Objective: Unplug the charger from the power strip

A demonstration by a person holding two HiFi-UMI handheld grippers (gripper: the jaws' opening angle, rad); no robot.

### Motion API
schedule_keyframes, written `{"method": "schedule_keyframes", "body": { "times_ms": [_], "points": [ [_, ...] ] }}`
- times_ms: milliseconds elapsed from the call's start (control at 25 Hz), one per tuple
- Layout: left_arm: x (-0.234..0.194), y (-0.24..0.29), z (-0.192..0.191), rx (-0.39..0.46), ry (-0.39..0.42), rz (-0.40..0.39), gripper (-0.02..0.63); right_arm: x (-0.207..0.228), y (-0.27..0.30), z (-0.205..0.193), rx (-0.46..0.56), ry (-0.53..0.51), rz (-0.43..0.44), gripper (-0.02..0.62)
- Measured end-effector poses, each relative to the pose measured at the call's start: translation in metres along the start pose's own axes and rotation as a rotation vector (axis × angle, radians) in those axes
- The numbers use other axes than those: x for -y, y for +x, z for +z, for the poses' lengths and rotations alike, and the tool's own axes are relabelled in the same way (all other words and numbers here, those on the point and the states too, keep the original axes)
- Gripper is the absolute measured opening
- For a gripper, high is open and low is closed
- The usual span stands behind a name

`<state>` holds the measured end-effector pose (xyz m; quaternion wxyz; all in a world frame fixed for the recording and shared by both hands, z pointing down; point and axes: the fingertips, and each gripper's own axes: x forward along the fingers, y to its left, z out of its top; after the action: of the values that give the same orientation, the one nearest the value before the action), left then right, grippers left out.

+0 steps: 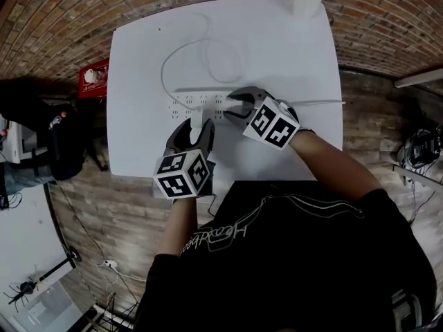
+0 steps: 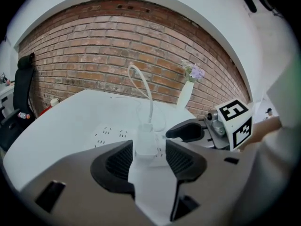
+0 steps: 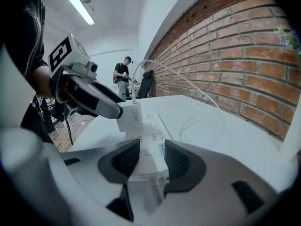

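Records white charger (image 1: pixel 198 118) plugged into power strip (image 1: pixel 181 103) mid-table (image 1: pixel 277 47), standing between wide-open left gripper (image 1: pixel 194 131) fingers, right gripper (image 1: pixel 234 106) fingers equally spread, gripping nothing, over strip's end toward right edge.

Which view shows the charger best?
Left gripper view: the charger stands centred between open fingers, cable rising. Right gripper view shows its 120W side, partly covered. Head view shows only a small part.
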<state>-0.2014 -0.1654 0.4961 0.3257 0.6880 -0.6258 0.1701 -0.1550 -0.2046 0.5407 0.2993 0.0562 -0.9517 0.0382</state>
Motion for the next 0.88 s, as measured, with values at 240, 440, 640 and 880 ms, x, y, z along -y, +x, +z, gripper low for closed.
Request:
{"method": "schedule_keyframes", "body": {
  "times_ms": [240, 440, 640, 880],
  "points": [
    [-0.007, 0.011, 0.001, -0.012, 0.104, 0.072, 0.163, -0.001, -0.002, 0.003, 0.067, 0.006, -0.013, 0.144],
    [-0.008, 0.015, 0.001, -0.014, 0.126, 0.097, 0.137, 0.0, -0.004, 0.003, 0.109, 0.002, -0.021, 0.144],
    [-0.008, 0.015, 0.001, -0.02, 0.134, 0.122, 0.133, 0.0, -0.004, 0.001, 0.122, -0.008, -0.027, 0.143],
    [-0.009, 0.014, 0.0, -0.044, 0.119, 0.063, 0.135, 0.0, -0.004, 0.0, 0.125, -0.018, -0.035, 0.143]
  ]
}}
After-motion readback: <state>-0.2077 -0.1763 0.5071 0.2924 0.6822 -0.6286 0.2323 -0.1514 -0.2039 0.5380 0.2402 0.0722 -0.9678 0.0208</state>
